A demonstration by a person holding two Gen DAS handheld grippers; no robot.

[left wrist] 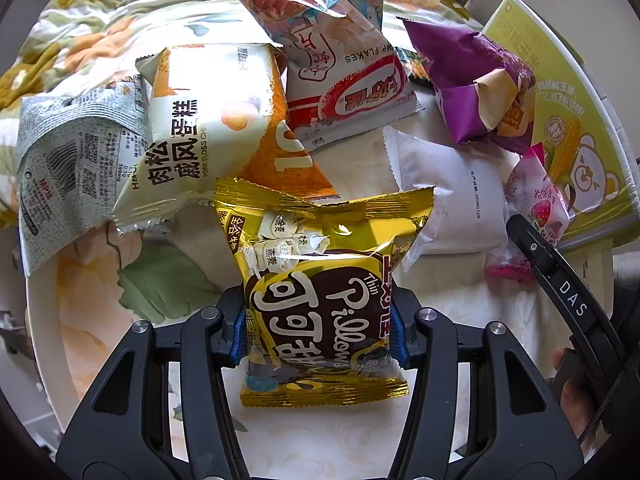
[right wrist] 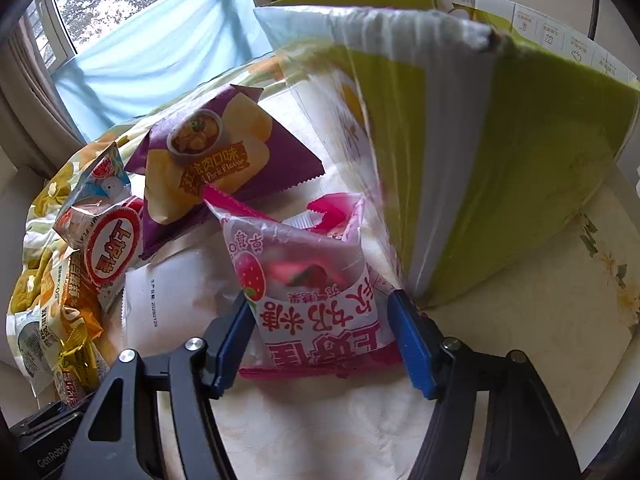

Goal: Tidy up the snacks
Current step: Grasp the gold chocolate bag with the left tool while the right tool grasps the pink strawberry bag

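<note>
Snacks are lying heaped on the bed beside the green box (right wrist: pixel 520 184) — the left hand-held gripper (left wrist: pixel 318 334) is clamping the gold packet (left wrist: pixel 320 280), the right hand-held gripper (right wrist: pixel 324 328) is straddling the pink strawberry packet (right wrist: pixel 308 276) against that box, pads not pressing.

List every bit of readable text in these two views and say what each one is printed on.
"Thin Pillows": gold packet in the left gripper.
"PORK FLOSS CHI": cream cake packet.
"MP FLAKES": red-and-white packet.
"20260129": plain white packet.
"DAS": right gripper's black finger.
"Pork Flavor": purple packet.
Chinese lettering on the pink strawberry packet and green box: not transcribed; barcode print too small.
</note>
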